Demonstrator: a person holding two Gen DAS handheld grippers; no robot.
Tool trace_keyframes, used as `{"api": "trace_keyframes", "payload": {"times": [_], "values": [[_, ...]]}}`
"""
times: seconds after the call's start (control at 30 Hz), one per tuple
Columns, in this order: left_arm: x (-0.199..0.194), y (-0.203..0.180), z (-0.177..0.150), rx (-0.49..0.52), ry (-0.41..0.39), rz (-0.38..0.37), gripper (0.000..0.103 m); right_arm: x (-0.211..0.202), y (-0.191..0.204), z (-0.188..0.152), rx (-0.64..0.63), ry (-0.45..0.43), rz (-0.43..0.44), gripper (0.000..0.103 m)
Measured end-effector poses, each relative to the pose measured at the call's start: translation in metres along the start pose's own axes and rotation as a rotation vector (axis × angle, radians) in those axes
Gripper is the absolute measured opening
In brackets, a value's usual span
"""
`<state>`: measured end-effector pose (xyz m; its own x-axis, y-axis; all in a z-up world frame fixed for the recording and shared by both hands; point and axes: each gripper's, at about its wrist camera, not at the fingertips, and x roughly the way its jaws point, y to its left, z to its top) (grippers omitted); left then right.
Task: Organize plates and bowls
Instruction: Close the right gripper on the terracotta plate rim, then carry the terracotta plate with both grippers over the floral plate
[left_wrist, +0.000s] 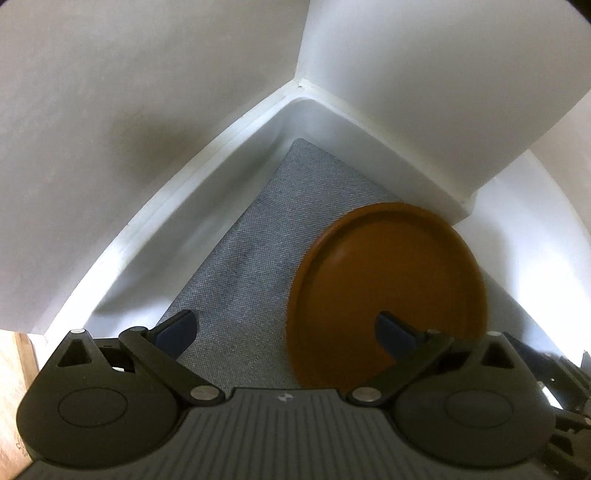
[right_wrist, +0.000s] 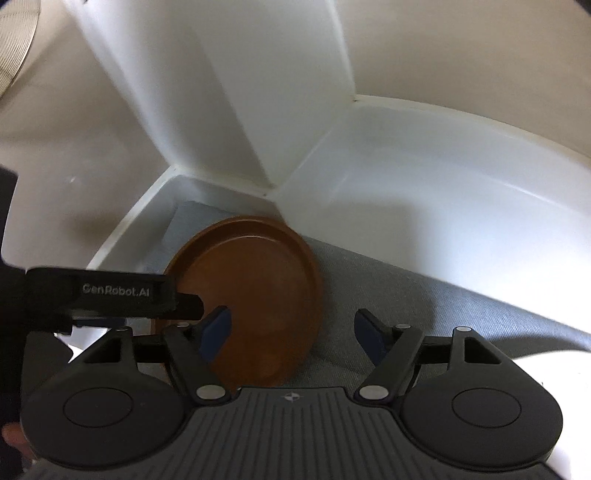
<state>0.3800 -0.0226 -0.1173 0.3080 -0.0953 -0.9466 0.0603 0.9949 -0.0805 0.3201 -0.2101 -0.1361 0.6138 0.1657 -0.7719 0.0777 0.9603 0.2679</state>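
A brown round plate lies on a grey mat inside a white compartment. It also shows in the right wrist view. My left gripper is open and empty above the mat, its right finger over the plate's near rim. My right gripper is open and empty, its left finger over the plate's right part. The left gripper's body reaches in from the left of the right wrist view, beside the plate.
White walls and a white divider panel enclose the compartment. A white raised rim runs along the mat. The grey mat extends to the right of the plate. A wooden surface shows at the far left.
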Motion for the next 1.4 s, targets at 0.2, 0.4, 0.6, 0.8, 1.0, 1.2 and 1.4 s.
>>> {"api": "trace_keyframes", "payload": {"times": [0.2, 0.4, 0.6, 0.8, 1.0, 1.2, 1.4], "values": [[0.002, -0.003, 0.002, -0.003, 0.007, 0.01, 0.103, 0.015, -0.005, 0.001, 0.021, 0.023, 0.005, 0.076], [-0.012, -0.012, -0.005, 0.045, -0.019, -0.022, 0.053, 0.011, -0.006, -0.001, 0.01, 0.025, 0.027, 0.023], [-0.024, -0.012, -0.013, 0.06, -0.047, -0.037, 0.011, 0.006, -0.017, -0.002, 0.044, 0.001, -0.01, 0.009], [-0.041, -0.012, -0.015, 0.082, -0.074, -0.036, 0.011, -0.005, -0.021, -0.003, 0.057, -0.027, 0.002, 0.009], [-0.053, -0.014, -0.018, 0.092, -0.108, -0.035, 0.011, -0.02, -0.02, -0.002, 0.056, -0.056, 0.012, 0.009], [-0.066, -0.014, -0.021, 0.093, -0.134, -0.04, 0.011, -0.035, -0.018, -0.002, 0.055, -0.082, 0.017, 0.009], [-0.078, -0.016, -0.024, 0.102, -0.154, -0.052, 0.011, -0.051, -0.017, -0.004, 0.061, -0.109, 0.024, 0.009]]}}
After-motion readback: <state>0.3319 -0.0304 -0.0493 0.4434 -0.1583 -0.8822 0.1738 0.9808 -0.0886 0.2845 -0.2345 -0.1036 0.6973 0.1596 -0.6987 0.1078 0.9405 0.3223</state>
